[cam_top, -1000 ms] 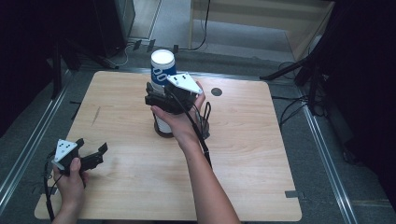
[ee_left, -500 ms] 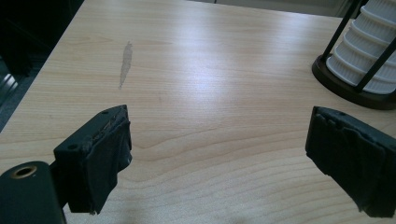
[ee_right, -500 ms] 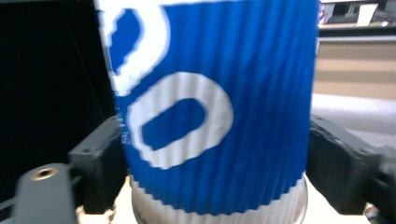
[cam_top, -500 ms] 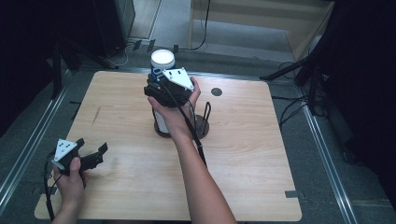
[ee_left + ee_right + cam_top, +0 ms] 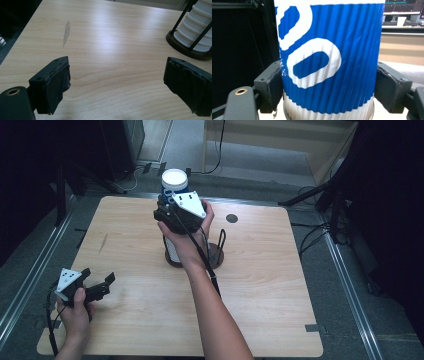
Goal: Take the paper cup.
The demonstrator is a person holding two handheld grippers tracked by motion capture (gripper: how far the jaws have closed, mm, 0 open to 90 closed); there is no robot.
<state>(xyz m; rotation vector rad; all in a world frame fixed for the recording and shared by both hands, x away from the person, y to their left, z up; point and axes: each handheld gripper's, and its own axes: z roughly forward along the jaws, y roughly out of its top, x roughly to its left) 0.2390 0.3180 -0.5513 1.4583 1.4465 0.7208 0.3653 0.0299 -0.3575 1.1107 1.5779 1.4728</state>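
Blue-and-white ribbed paper makes up the cup (image 5: 329, 57) that sits between the two black jaws of the right gripper (image 5: 328, 87); the jaws have just been closing and now press on its sides, one pad at each flank. In the high view this cup (image 5: 174, 182) tops a stack of white cups (image 5: 171, 251) standing in a dark wire holder (image 5: 216, 256) at about twelve o'clock from the table's middle, with the right gripper (image 5: 172, 206) clamped just under the rim. At roughly eight o'clock on the wooden table (image 5: 280, 285), well apart from the stack, the left gripper (image 5: 100, 287) rests in the person's hand, jaws apart with nothing between them; its own view shows bare wood between the pads (image 5: 53, 83).
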